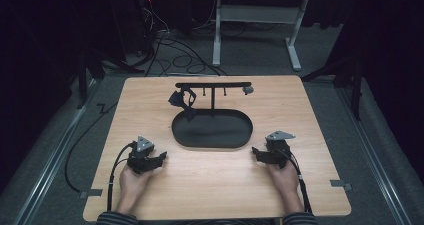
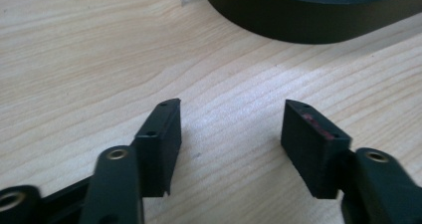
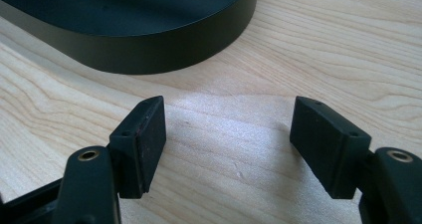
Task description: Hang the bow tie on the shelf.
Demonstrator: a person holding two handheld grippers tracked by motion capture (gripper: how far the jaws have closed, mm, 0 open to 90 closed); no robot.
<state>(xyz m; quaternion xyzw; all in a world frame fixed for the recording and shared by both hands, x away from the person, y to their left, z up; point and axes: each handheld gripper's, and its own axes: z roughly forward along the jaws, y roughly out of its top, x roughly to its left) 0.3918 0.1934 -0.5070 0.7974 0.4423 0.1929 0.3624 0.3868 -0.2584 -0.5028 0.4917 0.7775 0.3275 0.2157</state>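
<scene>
My left tongs [image 1: 161,158] and right tongs [image 1: 255,151] both gaping, empty, resting on pale wooden worktop [image 1: 310,135]. Black oval metal tray with T-shaped hanger stand [image 1: 212,128] at frame centre, between them. I judge it stiff, smooth, rather heavy; grip low rim.

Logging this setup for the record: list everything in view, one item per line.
Table: one, light wood, centre.
Stand: one, black, oval tray base, post and crossbar with pegs, table's far middle.
Hanging item: one, dark, left end of crossbar; kind unclear.
Small piece: one, grey, crossbar's right end.
Cables: several, black, floor behind the table.
Frame: one, white, floor beyond.
Left gripper: black, open, on table.
Right gripper: black, open, on table.
</scene>
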